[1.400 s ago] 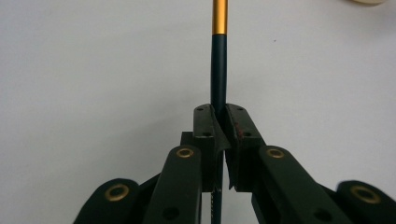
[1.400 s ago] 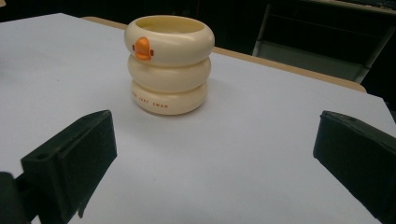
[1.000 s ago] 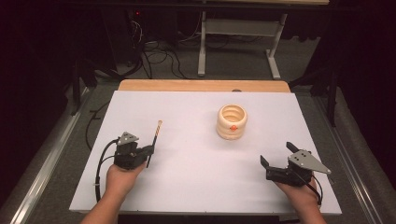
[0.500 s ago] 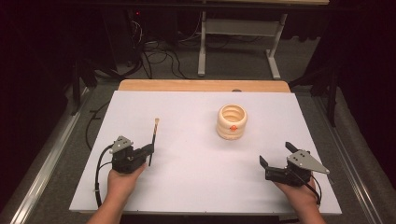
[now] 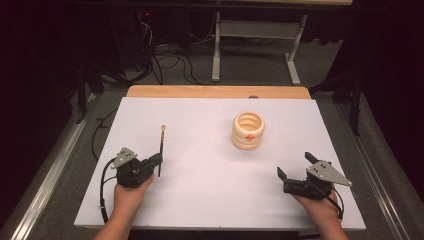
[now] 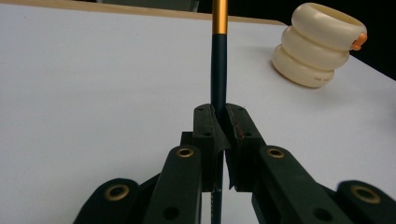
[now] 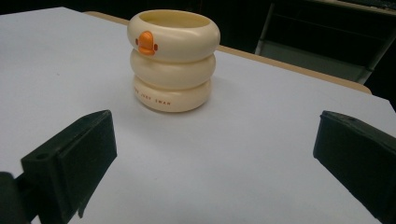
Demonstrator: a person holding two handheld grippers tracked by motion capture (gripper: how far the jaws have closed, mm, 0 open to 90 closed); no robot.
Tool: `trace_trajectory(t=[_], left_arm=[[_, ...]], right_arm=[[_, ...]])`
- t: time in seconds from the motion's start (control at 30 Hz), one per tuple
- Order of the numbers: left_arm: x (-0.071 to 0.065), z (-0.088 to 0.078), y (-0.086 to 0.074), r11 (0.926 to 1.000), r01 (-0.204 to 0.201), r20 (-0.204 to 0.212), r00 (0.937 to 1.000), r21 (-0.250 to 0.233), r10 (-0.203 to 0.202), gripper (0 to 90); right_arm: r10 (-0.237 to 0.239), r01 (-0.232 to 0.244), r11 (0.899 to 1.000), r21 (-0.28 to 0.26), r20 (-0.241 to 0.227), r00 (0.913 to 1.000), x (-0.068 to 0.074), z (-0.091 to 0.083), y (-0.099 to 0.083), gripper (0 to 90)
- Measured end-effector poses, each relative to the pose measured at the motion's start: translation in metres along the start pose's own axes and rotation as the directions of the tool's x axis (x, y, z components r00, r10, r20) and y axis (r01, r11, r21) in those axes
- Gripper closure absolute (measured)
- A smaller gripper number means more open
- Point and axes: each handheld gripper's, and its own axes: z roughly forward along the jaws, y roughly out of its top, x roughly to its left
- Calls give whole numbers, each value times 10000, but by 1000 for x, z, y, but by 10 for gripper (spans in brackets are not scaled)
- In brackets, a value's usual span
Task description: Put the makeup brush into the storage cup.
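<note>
A white tabletop [image 5: 210, 195] carried a cream holder [image 5: 248, 130] shaped like three stacked rings, with an orange duck bill on its front. The holder stood upright on the bare white sheet. Behind the holder, a strip of light wood [image 5: 215, 91] edged the tabletop's far side.

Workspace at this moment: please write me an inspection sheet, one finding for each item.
Surface: white board on a wooden table, level.
Job's things: thin dark brush with gold band, clamped; cream ringed cup upright, standing apart.
Clutter: nothing seen.
Grippers: left gripper shut on the brush; right gripper open, holding nothing, facing the cup.
Cables: black cable trails from the left gripper; more on the floor behind.
Surroundings: dark room, grey floor, metal frame legs behind.
</note>
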Motion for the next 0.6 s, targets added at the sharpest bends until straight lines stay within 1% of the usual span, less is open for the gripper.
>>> trace_trajectory(t=[0.03, 0.13, 0.17, 0.23, 0.33, 0.53, 0.6], left_arm=[[0, -1, 0, 9999, -96, -31, 9999, -82, 96, 839], [-2, -2, 0, 9994, -199, -75, 9998, -279, 197, 839], [-2, -3, 0, 9989, -223, -36, 9997, -416, 222, 839], [-3, -3, 1, 9986, -224, -33, 9997, -480, 223, 839], [-5, -5, 1, 9974, -339, 15, 9994, -629, 340, 839], [-8, -5, 1, 9960, -520, 124, 9985, -728, 530, 839], [-8, -5, 1, 9960, -526, 129, 9985, -723, 536, 838]], right_arm=[[16, -16, 10000, 9, 20, 10000, 0, 0, 0, 9], [-8, 8, 10000, -11, 16, 10000, 0, 0, 0, 9], [-55, 55, 10000, -19, -1, 10000, 0, 0, 0, 9], [-80, 80, 9999, -76, -39, 10000, 0, 0, 0, 9], [-65, 65, 10000, -60, -21, 10000, 0, 0, 1, 9], [-117, 117, 9999, -45, -3, 9999, 1, 0, 1, 9], [-119, 119, 9999, -37, -20, 9999, 1, 0, 1, 9]])
